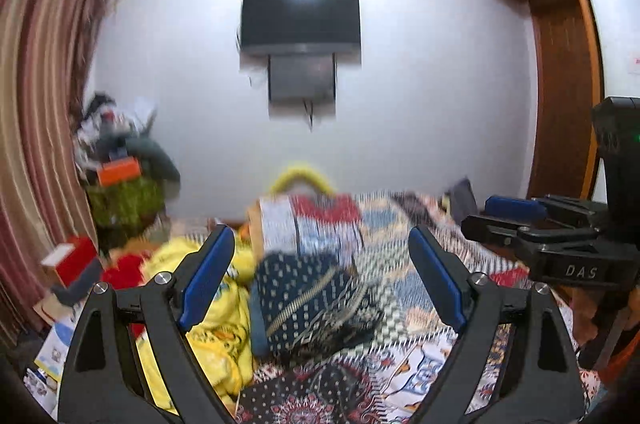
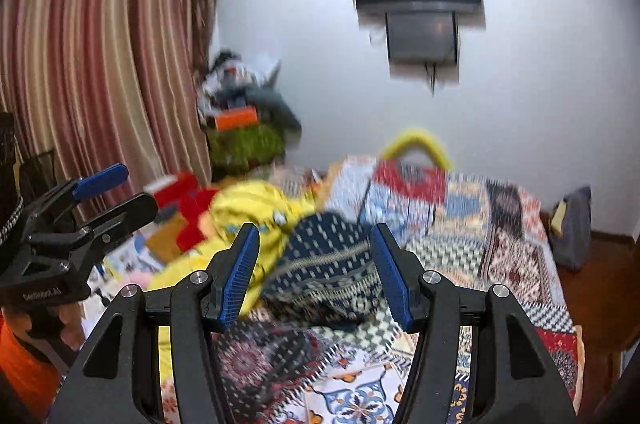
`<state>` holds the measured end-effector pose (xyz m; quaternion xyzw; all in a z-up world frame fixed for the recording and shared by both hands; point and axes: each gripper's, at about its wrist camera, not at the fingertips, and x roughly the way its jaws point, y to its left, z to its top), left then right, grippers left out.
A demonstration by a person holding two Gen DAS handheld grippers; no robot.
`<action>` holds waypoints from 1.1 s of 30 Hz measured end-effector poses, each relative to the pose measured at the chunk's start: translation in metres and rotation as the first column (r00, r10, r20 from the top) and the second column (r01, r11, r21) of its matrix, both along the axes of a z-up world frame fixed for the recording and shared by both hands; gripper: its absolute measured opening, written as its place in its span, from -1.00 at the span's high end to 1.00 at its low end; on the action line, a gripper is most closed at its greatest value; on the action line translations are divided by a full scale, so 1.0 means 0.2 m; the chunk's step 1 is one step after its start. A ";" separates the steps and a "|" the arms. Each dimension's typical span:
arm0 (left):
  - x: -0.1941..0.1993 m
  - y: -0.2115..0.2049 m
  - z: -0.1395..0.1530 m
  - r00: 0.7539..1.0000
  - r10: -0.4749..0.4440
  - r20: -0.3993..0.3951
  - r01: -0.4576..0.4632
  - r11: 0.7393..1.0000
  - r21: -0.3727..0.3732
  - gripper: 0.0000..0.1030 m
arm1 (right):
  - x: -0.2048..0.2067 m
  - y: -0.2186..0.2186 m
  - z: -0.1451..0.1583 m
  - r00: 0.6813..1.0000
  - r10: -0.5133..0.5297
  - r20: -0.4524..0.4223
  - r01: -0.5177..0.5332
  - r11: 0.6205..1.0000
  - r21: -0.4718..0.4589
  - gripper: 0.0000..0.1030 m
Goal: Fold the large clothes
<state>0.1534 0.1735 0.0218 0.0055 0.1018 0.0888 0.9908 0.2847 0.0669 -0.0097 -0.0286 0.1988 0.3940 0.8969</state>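
Clothes: the blue patterned garment (image 1: 312, 304) mid-bed (image 1: 440, 252) looked soft, floppy; we'd pinch its edges, left gripper (image 1: 320, 284) and right gripper (image 2: 316, 276) spread, empty.

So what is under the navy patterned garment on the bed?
The navy patterned garment lies on the patchwork bedspread, its left edge against yellow clothing. Anything directly beneath it is covered.

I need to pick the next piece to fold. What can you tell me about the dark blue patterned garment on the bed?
The dark blue patterned garment is soft fabric, navy with small pale dots and lighter ornate bands. It lies crumpled in a heap, not folded, on the patchwork bedspread, touching the yellow garment beside it. Neither gripper touches it. Blur hides finer detail.
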 end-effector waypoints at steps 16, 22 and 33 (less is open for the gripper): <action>-0.35 -0.16 -0.03 0.987 0.084 0.138 -0.088 0.996 0.020 -0.75 | -0.37 -0.08 0.05 0.973 -0.156 0.169 0.136 0.983 0.122 -0.59; -0.34 -0.16 -0.05 0.987 0.097 0.130 -0.098 0.995 0.007 -0.89 | -0.36 -0.05 0.03 0.966 -0.194 0.172 0.183 0.980 0.079 -0.64; -0.34 -0.13 -0.09 0.985 0.123 0.122 -0.120 0.992 -0.029 -0.94 | -0.37 -0.12 -0.01 0.966 -0.222 0.136 0.214 0.975 0.066 -0.67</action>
